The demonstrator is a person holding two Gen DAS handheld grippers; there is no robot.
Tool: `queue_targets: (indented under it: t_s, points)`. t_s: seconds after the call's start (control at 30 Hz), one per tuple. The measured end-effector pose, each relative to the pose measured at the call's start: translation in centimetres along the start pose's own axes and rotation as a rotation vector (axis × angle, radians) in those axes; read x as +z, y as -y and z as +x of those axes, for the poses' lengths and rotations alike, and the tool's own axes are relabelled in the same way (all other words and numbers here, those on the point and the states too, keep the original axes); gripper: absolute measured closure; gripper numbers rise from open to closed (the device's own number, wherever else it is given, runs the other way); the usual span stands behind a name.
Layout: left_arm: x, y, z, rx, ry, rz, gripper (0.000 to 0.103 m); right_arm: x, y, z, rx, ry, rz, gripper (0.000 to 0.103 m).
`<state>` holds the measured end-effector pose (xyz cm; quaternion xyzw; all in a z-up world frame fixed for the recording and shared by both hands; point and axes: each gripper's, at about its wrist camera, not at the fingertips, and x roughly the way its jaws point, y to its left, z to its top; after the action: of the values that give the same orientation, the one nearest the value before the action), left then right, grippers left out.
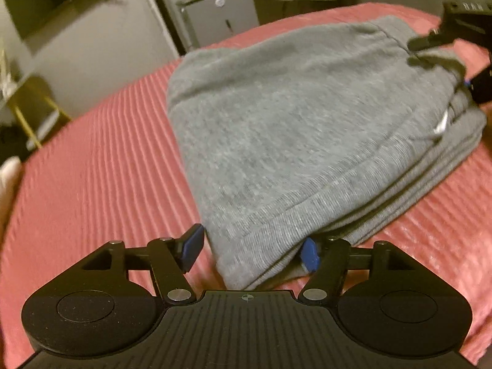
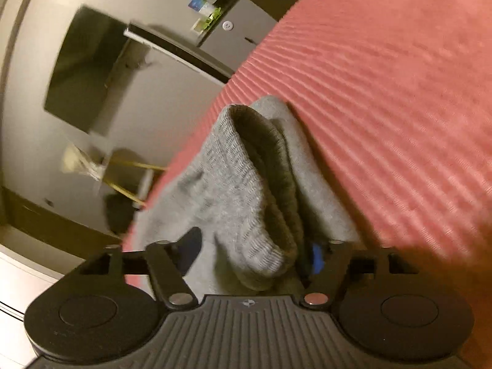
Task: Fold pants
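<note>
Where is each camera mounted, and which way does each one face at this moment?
Left wrist: on the left gripper, looking down its open fingers at the folded grey pants on the pink bedspread; the right gripper shows top right.
Right wrist: on the right gripper, tilted, close on the pants' ribbed cuff, which lies between its open fingers; a blurred hand at right.
Shared: pants, bedspread, the small grey fridge and dark wall screen behind.

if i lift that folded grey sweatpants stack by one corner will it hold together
Probably not: the grey sweatpants are soft knit in loose layers, so they would likely droop and unfold. They look unlikely to slide on the ribbed pink bedspread.
</note>
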<state>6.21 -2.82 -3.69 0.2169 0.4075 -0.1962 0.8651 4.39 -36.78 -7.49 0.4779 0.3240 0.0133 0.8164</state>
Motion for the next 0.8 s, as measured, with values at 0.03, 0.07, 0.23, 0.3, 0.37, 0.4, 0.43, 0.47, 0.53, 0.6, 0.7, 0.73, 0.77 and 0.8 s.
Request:
queue_targets:
  t_s: [0.03,0.07,0.23,0.3,0.37,0.4,0.43,0.47,0.53,0.6,0.7,0.73,0.77,0.8]
  points:
    - [-0.2,0.6,-0.3,-0.011,-0.004,-0.016,0.037,0.2,-0.1,0.2,-0.006,-0.010,-0.003,0.028]
    - [-0.2,0.3,-0.2,-0.026,-0.005,-0.033,0.040,0.3,-0.4,0.5,-0.021,-0.024,-0.022,0.029]
    - [-0.1,-0.3,-0.9,-0.036,0.024,-0.064,0.068,0.2,-3.3,0.2,-0.092,-0.011,-0.182,0.065]
    - [-0.3,-0.6,-1.4,-0.036,0.030,-0.084,0.071,-0.1,-3.7,-1.1,-0.066,0.015,-0.185,0.065]
    - [-0.5,-0.6,-1.5,-0.042,0.039,-0.106,0.071,0.4,-4.5,-1.6,-0.048,0.029,-0.185,0.065]
    - [-0.5,-0.7,-1.7,-0.042,0.044,-0.112,0.072,0.4,-4.7,-1.9,-0.050,0.036,-0.200,0.065]
    - [-0.4,-0.6,-1.6,-0.042,0.048,-0.119,0.072,0.4,-4.9,-2.1,-0.054,0.040,-0.213,0.065]
    - [-0.5,-0.7,-1.8,-0.043,0.052,-0.126,0.072,0.9,-5.5,-1.6,-0.059,0.041,-0.225,0.065]
    - [-0.8,-1.1,-2.2,-0.050,0.062,-0.133,0.072,1.0,-5.7,-1.9,-0.059,0.048,-0.235,0.065]
    - [-1.0,-1.1,-2.2,-0.056,0.068,-0.128,0.071,0.9,-6.1,-2.5,-0.064,0.073,-0.268,0.065]
    - [-1.3,-0.9,-2.0,-0.040,0.062,-0.107,0.070,0.9,-6.2,-2.7,-0.085,0.090,-0.296,0.065]
    - [-1.3,-1.1,-2.1,-0.037,0.058,-0.108,0.070,0.9,-6.0,-2.7,-0.090,0.085,-0.288,0.064]
    - [-1.4,-1.3,-2.0,-0.038,0.054,-0.114,0.070,0.9,-5.7,-2.5,-0.097,0.077,-0.277,0.064]
    - [-1.4,-1.4,-2.0,-0.041,0.051,-0.121,0.069,0.8,-5.3,-2.2,-0.107,0.064,-0.267,0.064]
